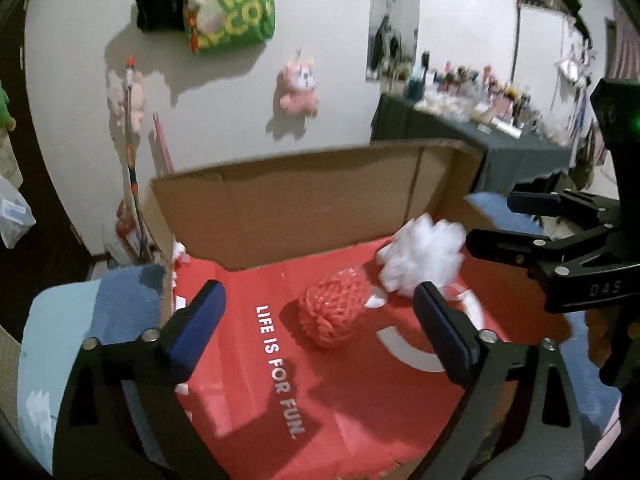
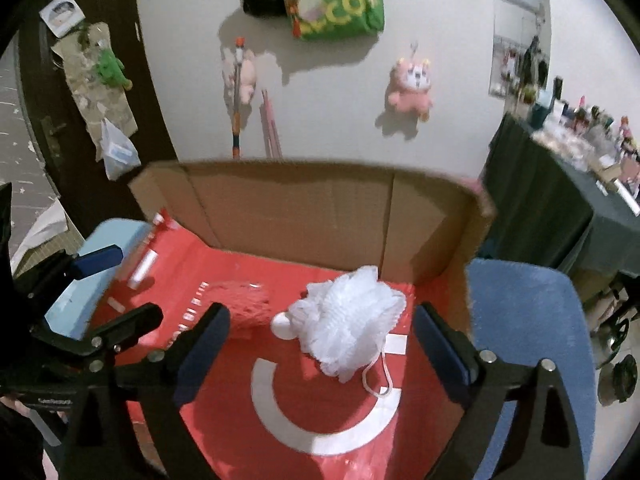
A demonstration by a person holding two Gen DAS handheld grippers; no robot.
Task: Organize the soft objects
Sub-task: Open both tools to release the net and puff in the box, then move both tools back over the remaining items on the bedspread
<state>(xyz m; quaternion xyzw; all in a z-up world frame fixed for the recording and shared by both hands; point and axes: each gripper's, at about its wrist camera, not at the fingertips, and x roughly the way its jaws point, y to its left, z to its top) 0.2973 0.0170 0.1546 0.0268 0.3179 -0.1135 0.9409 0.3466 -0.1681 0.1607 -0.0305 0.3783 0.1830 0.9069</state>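
A cardboard box [image 1: 304,208] [image 2: 320,216] with a red floor holds a red knitted ball [image 1: 334,306] [image 2: 246,306] and a white mesh bath puff [image 1: 424,258] [image 2: 348,324] with a white cord. My left gripper [image 1: 320,328] is open and empty, just in front of the knitted ball. My right gripper [image 2: 320,344] is open and empty, with its fingers on either side of the puff, a little nearer than it. The right gripper also shows at the right edge of the left wrist view [image 1: 516,220]. The left gripper shows at the left edge of the right wrist view [image 2: 120,284].
The box sits on blue cushions [image 1: 92,312] [image 2: 524,320]. A wall [image 1: 224,112] behind carries plush toys [image 1: 300,84] [image 2: 412,88] and a green bag [image 1: 236,4]. A dark-draped table [image 1: 480,132] [image 2: 560,200] crowded with small items stands at the right. A dark door [image 2: 60,100] is at the left.
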